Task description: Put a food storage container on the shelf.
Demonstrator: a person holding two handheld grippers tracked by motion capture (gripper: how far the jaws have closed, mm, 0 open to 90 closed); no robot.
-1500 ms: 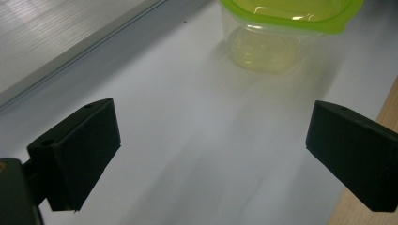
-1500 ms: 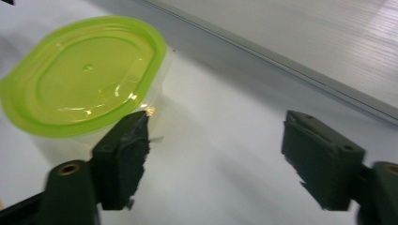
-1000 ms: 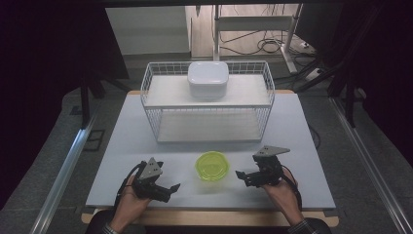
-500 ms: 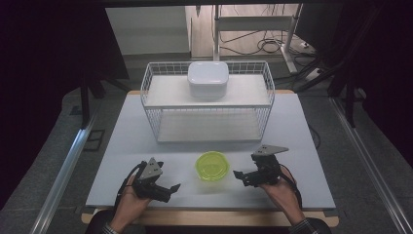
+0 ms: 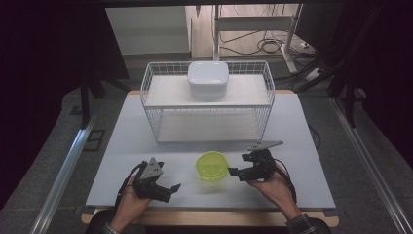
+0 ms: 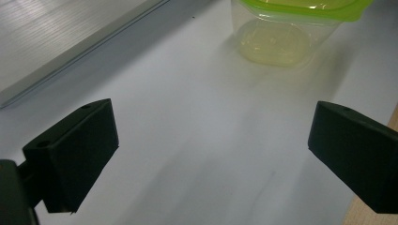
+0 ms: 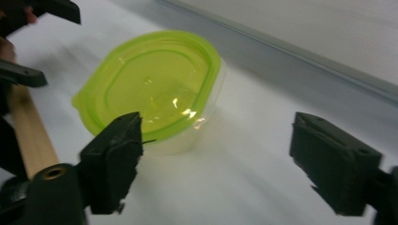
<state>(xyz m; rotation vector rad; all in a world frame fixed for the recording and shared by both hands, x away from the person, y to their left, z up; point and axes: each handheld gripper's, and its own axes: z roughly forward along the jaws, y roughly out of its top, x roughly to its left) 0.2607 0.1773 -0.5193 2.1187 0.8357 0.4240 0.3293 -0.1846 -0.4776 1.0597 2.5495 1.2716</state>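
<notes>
Table [image 5: 122, 161] is plain white with a wire rack [image 5: 208, 102] at the back — dark room around. Tub [image 5: 212, 165] sits near the front between both grippers; left gripper [image 5: 171, 187] gapes, right gripper [image 5: 235, 171] just narrowing, nothing gripped.

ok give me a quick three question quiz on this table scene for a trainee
1. True or false: the green-lidded container is clamped in the right tool.
2. What sits on top of the wire rack? A) white lidded box B) green bowl C) nothing
3. Which tool is nearer the container?

Key:
1. False; the tool is open beside it, its jaws having just been closing with nothing between them.
2. A, the white lidded box.
3. The right one; the left tool is open, farther off.
</notes>
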